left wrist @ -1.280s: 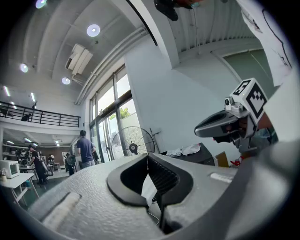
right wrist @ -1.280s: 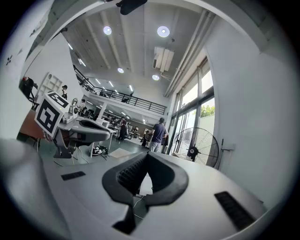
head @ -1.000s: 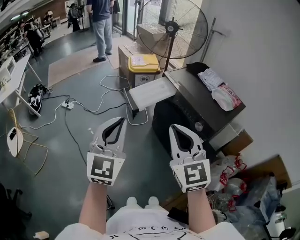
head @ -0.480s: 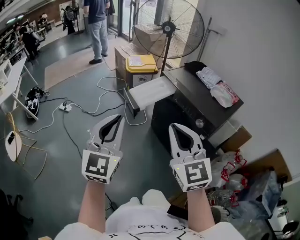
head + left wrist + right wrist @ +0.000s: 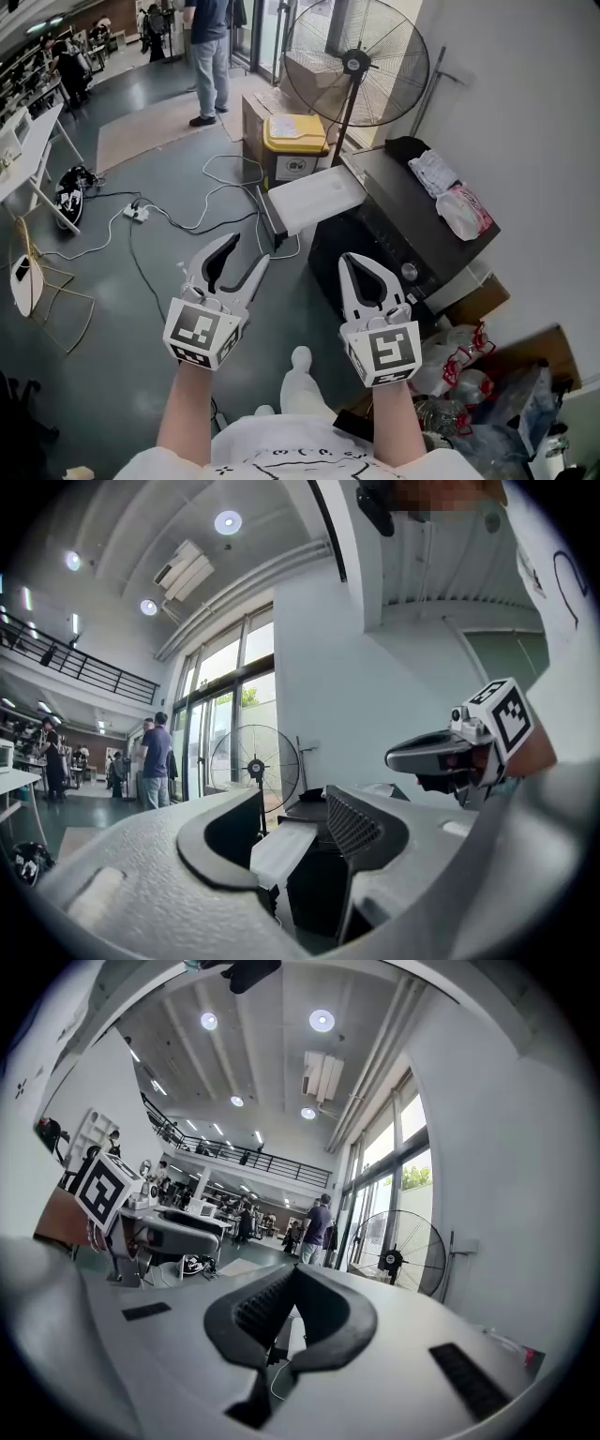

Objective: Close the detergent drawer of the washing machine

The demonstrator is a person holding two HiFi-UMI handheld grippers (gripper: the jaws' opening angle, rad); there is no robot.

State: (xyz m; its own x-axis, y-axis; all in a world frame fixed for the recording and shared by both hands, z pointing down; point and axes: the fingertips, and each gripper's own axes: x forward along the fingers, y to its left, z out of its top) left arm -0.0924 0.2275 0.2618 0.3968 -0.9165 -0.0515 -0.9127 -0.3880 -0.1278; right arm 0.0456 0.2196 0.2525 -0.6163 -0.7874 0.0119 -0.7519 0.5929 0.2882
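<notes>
The detergent drawer [image 5: 314, 199] stands pulled out of the washing machine [image 5: 424, 228], a white tray jutting from the upper front of the dark cabinet, out over the floor [image 5: 141, 375]. Your left hand-held gripper [image 5: 247, 253] is nearest to it, below and short of the drawer's outer end and not touching it. Its jaws have just been opening and now stand moderately wide with nothing gripped; in the left gripper view the white drawer [image 5: 281, 848] only shows through the gap from farther off. Your right hand-held gripper [image 5: 359, 263] hangs in front of the machine's dark front, beside the left one and apart from it. In the right gripper view its jaws meet at the tips [image 5: 292, 1269] around an empty hollow, so it holds nothing. On the machine's lid lie two pale crumpled bundles [image 5: 451, 193], and a dark one sits at the back corner. Behind the machine a large standing fan [image 5: 356, 64] rises against the wall [image 5: 525, 112], with a yellow-lidded bin [image 5: 295, 137] just beside its pole. Loose cables [image 5: 187, 214] trail across the floor to the left of the drawer. Farther back, a person [image 5: 211, 56] stands on the floor.
</notes>
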